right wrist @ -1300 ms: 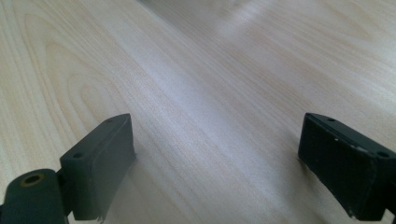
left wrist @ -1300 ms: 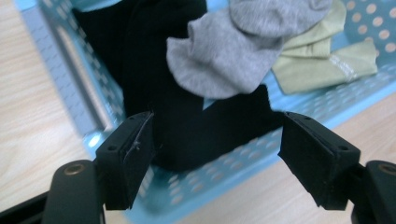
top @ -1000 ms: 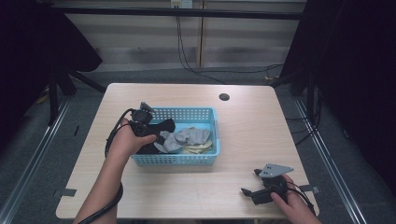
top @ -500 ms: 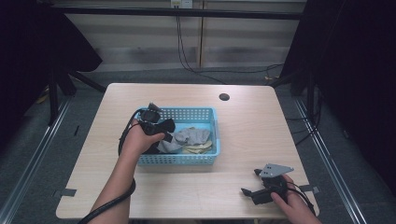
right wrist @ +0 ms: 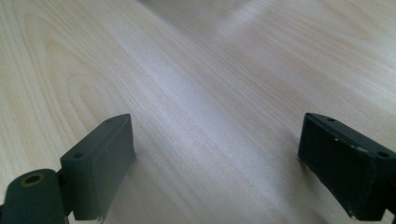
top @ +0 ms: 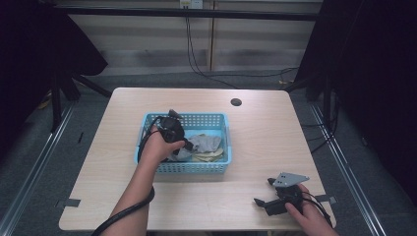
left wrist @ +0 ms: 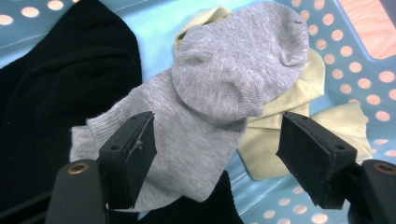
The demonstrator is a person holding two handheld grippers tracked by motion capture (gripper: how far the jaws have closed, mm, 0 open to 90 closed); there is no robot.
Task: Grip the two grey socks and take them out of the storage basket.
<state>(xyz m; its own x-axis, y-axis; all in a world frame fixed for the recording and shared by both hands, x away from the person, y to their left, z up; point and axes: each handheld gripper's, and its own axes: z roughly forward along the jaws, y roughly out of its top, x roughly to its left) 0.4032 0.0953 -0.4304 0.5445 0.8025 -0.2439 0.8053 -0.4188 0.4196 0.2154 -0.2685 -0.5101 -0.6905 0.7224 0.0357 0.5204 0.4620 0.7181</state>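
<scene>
Moved since earlier frame: left gripper, from the basket's left rim to over its contents; right gripper unchanged.

Left gripper: jaws wide apart, holding nothing. Grey sock lies between and just ahead of its pads. Black socks beside the left pad; yellow sock under and beyond the grey one, near the right pad.

Right gripper: jaws wide apart, empty, resting on bare table.

Risk, judged: the socks overlap, so closing may pinch a black or yellow sock with the grey one, or snag the basket mesh.

Writing, brands, labels: none legible.
</scene>
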